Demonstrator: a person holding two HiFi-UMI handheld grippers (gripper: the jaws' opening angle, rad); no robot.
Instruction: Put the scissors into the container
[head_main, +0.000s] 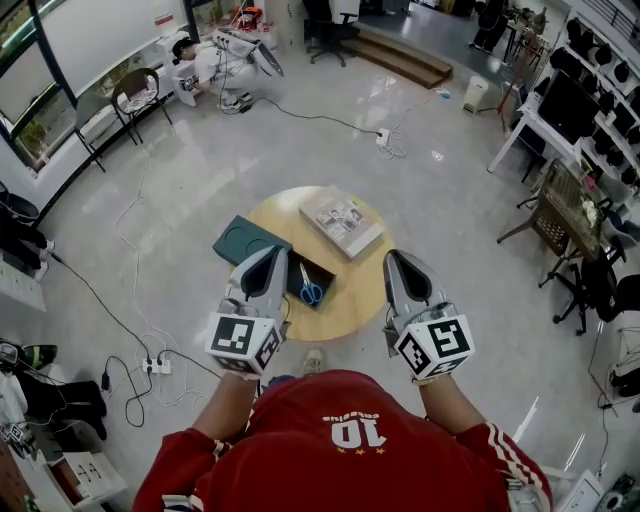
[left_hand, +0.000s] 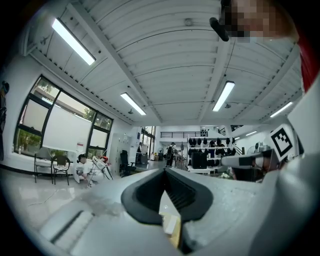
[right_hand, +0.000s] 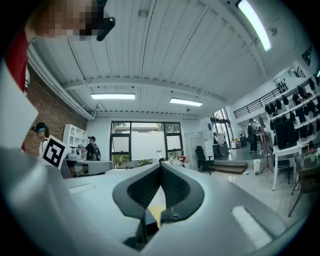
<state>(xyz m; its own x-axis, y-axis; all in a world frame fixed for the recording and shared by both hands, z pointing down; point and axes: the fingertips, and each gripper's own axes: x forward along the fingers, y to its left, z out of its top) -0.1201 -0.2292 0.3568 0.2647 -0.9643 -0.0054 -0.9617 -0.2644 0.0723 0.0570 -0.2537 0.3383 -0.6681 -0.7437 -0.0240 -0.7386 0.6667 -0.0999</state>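
In the head view, blue-handled scissors (head_main: 311, 291) lie inside a dark rectangular container (head_main: 322, 272) on the round wooden table (head_main: 345, 300). My left gripper (head_main: 272, 252) is held level just left of the container, above the table's near left part, its jaws shut with nothing between them. My right gripper (head_main: 394, 258) hovers level over the table's right edge, jaws shut and empty too. In the left gripper view the left gripper (left_hand: 164, 171) has its tips touching, and the right gripper (right_hand: 160, 165) shows the same in its own view; both look out across the room, not at the table.
A dark green lid or board (head_main: 243, 240) lies at the table's left, partly over its edge. A book (head_main: 342, 224) rests at the far side. Cables and a power strip (head_main: 157, 366) trail over the floor at left. Chairs (head_main: 566, 290) and desks stand at right.
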